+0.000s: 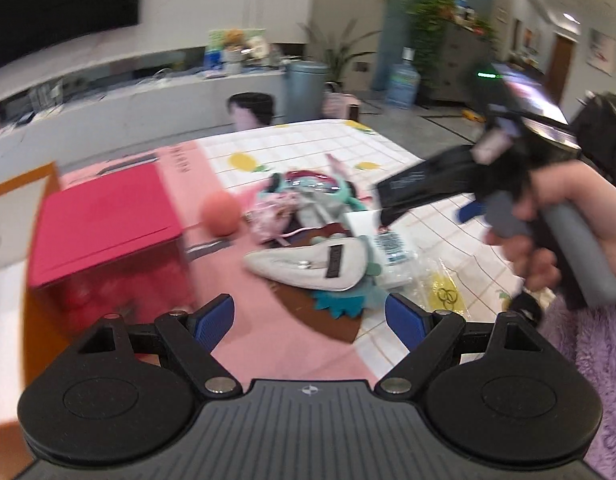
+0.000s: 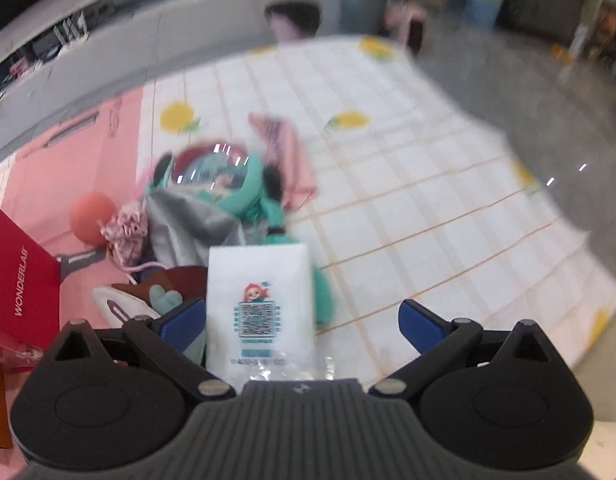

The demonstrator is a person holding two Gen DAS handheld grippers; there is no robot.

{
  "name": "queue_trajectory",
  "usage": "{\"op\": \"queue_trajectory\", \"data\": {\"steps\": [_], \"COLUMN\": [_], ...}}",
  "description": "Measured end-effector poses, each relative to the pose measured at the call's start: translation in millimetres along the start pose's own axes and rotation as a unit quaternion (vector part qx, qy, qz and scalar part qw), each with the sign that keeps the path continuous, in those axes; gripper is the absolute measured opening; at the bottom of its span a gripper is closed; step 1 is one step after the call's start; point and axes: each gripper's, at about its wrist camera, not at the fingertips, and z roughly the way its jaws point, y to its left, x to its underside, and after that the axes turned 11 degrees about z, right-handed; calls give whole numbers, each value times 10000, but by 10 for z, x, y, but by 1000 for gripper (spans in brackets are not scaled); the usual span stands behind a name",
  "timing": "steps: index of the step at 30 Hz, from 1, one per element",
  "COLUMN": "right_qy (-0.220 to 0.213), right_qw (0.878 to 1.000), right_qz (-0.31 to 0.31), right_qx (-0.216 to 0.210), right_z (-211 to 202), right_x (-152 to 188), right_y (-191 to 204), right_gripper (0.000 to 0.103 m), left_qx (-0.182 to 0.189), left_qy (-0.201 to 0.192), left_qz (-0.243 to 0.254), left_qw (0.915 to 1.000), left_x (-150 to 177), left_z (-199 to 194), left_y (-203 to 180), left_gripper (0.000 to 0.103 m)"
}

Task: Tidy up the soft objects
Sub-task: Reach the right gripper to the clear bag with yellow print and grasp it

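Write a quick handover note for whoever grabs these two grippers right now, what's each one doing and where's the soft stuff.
Left gripper: open, empty, above the pink mat.
Right gripper: open, over the white tissue pack; contact unclear.
Soft pile lies mid-table: teal plush, grey cloth, pink pouch, white pouch. Pink ball sits beside the red box.
Done: nothing visibly sorted.
Left: the whole pile.

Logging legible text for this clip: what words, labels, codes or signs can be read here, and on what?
"WONDERLAB": white letters on the red box.
QR code with a cartoon figure above it: on the white packet; the line printed below is too blurred to read.
Biohazard-style symbol: on the yellow bag.
Barcode label on a white packet: print too small.
Lettering on the pink mat: blurred, unreadable.
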Motion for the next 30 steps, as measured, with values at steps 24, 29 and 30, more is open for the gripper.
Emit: {"op": "queue_trajectory", "data": {"steps": [24,29,30], "right_qy": [1141,1086,1016], "right_qw": [9917,9927,9934], "right_qz": [-570,-505,-511], "right_qx": [153,145,161], "right_z": [141,59,29], "right_x": [370,343,341], "right_y": [-115,-158,-160], "right_gripper": [53,44,36], "left_qx": [-42,-93,-112], "left_qy": [524,582,615], "left_qz": [213,177,131], "left_qw": [9984,9981,9980], "left_x": [414,428,431], "left_z": [333,345,344], "left_y": [-181,-181,-175], "left_gripper": [100,100,100]}}
